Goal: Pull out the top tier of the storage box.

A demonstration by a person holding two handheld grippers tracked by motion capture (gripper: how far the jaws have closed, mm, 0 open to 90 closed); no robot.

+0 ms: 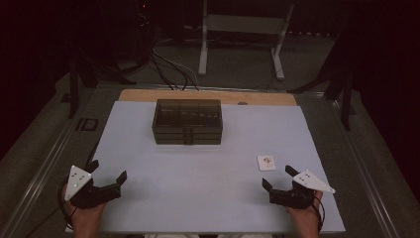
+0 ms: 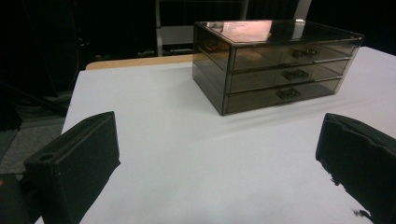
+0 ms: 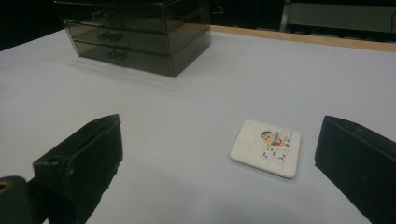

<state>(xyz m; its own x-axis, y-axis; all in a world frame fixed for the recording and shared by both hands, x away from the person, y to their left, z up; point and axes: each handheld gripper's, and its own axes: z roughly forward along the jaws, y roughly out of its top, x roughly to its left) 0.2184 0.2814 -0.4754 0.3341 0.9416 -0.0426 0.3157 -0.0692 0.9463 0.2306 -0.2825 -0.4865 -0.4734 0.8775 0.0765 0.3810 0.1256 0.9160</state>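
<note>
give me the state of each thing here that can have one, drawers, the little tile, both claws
drawer box: upright on the white table cover, all three drawers shut
picture tile: lying flat, picture side up, untouched, just ahead of the right claw
left claw: open, nothing between its jaws, low at the near left of the table
right claw: open, nothing gripped, low at the near right

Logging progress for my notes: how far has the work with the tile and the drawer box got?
Nothing looks done yet. All three drawers of the drawer box are shut, and the tile lies flat on the white table. Left gripper and right gripper hold nothing, jaws open. Everything remains.
</note>
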